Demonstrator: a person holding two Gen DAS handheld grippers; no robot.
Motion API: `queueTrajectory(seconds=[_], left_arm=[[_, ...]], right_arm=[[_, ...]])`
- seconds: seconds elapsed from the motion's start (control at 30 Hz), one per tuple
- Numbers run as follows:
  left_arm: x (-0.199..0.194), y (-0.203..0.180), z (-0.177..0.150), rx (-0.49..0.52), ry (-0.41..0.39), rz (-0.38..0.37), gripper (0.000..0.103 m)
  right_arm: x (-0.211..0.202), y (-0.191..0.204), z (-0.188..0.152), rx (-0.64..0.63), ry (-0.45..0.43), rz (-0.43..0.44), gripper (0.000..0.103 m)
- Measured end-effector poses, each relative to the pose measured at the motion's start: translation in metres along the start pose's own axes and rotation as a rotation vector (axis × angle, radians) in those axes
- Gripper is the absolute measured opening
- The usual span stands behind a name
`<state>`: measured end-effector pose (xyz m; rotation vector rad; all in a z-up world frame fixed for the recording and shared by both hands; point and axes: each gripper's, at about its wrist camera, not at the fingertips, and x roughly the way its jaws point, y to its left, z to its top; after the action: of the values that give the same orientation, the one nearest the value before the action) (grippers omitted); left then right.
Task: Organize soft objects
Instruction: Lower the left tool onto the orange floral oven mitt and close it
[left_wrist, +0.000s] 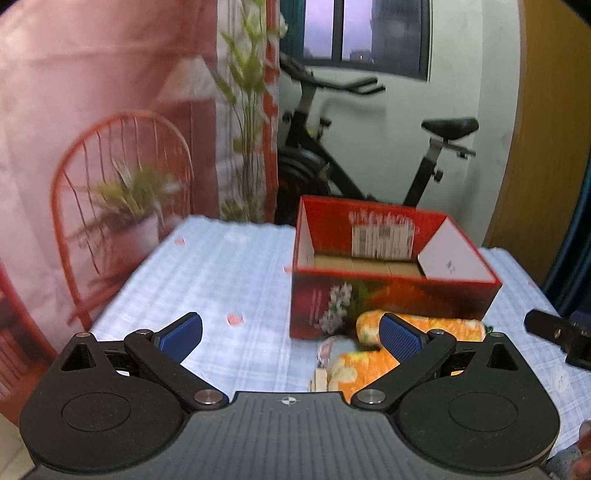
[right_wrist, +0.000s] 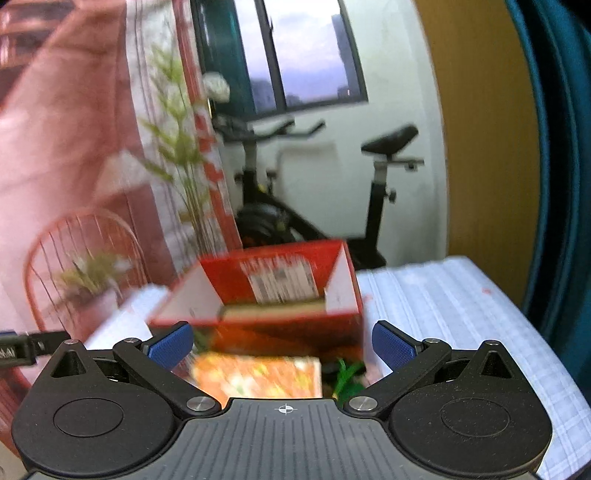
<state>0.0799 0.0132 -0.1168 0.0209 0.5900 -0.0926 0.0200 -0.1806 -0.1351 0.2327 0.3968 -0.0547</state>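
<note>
Left wrist view: left claw (left_wrist: 291, 334) released, blue ribbed pads (left_wrist: 181, 336) spread wide, nothing between them. Orange floral soft bundles (left_wrist: 421, 326) lie on the table with pale blue checked cloth (left_wrist: 207, 280) at 1 o'clock from the claw, one roll touching the front wall of the open red cardboard box with flower print (left_wrist: 388, 295), a second roll just nearer the camera. White card (left_wrist: 452, 254) leans inside the box at its right end. Black tip of the other claw shows at 3 o'clock on the frame edge. Red wire-back chair (left_wrist: 118, 192) at 10 o'clock, black exercise bike (left_wrist: 369, 155) at 12.

Right wrist view, motion-blurred: right claw (right_wrist: 282, 347) released, pads wide apart, empty. Orange floral bundle sits between the pads, just ahead, box directly behind it at 12 o'clock. Something green at 1 o'clock beside the bundle, too blurred to identify.
</note>
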Motion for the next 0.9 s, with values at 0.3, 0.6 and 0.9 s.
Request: queueTrajectory(seconds=[0.3,0.6,0.9], left_arm=[[0.054,-0.008,-0.031,0.021,0.11,-0.064,0.062],[0.076,0.001,-0.048,-0.119,0.169,-0.192,0.054],[0.091,-0.009,-0.056,-0.144,0.23,-0.247,0.054]], right_arm=[[0.064,-0.012,-0.045,0.002,0.158,-0.016,0.078],[0.084,-0.016,-0.074,0.008,0.232,0.066,0.058],[0.094,-0.02,-0.081,0.038,0.264,0.097,0.058]])
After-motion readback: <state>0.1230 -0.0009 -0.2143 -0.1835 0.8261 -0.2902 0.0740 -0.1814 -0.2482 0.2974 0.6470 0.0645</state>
